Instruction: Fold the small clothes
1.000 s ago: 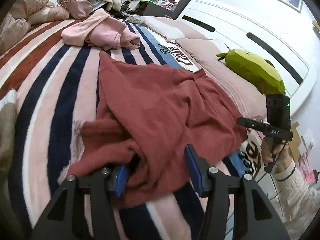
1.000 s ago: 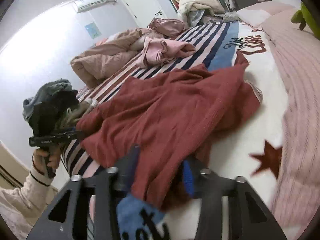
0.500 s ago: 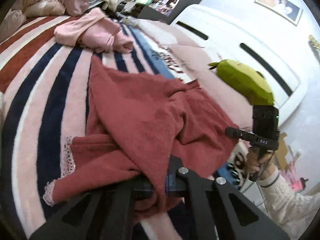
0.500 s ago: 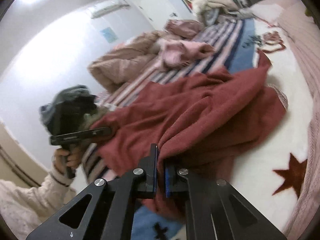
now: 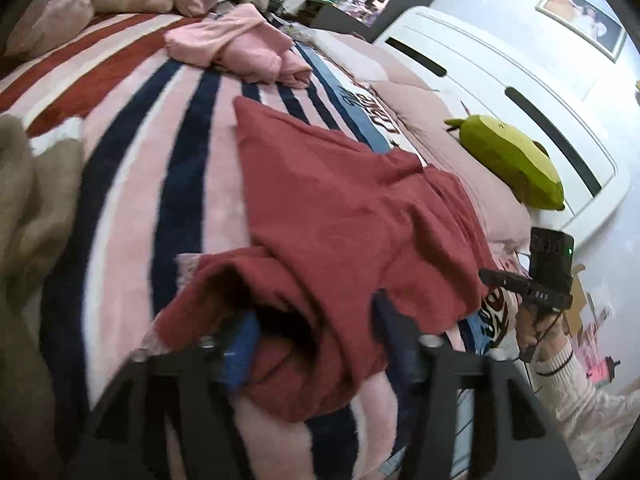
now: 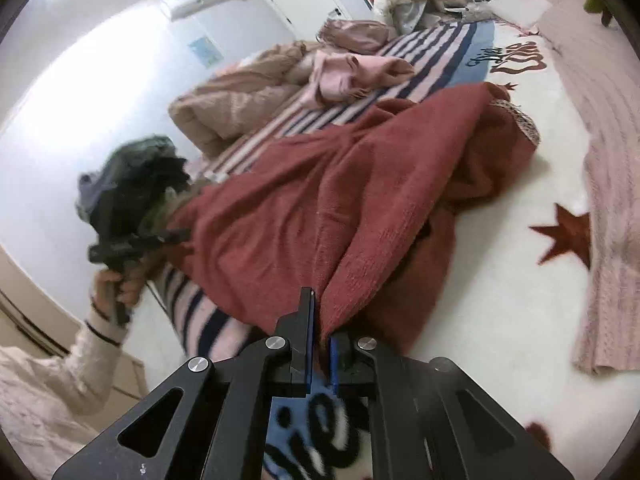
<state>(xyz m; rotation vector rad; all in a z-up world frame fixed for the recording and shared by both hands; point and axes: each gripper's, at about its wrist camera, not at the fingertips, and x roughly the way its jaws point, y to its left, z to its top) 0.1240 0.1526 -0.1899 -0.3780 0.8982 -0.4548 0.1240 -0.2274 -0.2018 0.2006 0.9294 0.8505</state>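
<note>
A dark red knit garment (image 5: 344, 216) lies spread and rumpled on the striped bed blanket (image 5: 168, 152). My left gripper (image 5: 316, 344) is open, its fingers either side of a bunched near corner of the garment. In the right wrist view my right gripper (image 6: 320, 320) is shut on an edge of the same red garment (image 6: 360, 200), lifting a fold of it. The right gripper's body also shows in the left wrist view (image 5: 540, 280).
A pink garment (image 5: 240, 44) lies crumpled farther up the bed. A green plush toy (image 5: 516, 168) rests on a pink pillow by the white headboard (image 5: 520, 80). Quilts and bags pile at the far end. A tan blanket (image 5: 20, 200) lies at the left.
My left gripper, shut on the garment half a second ago, has opened and let it drop. My right gripper stays shut on the garment's edge and has moved slightly.
</note>
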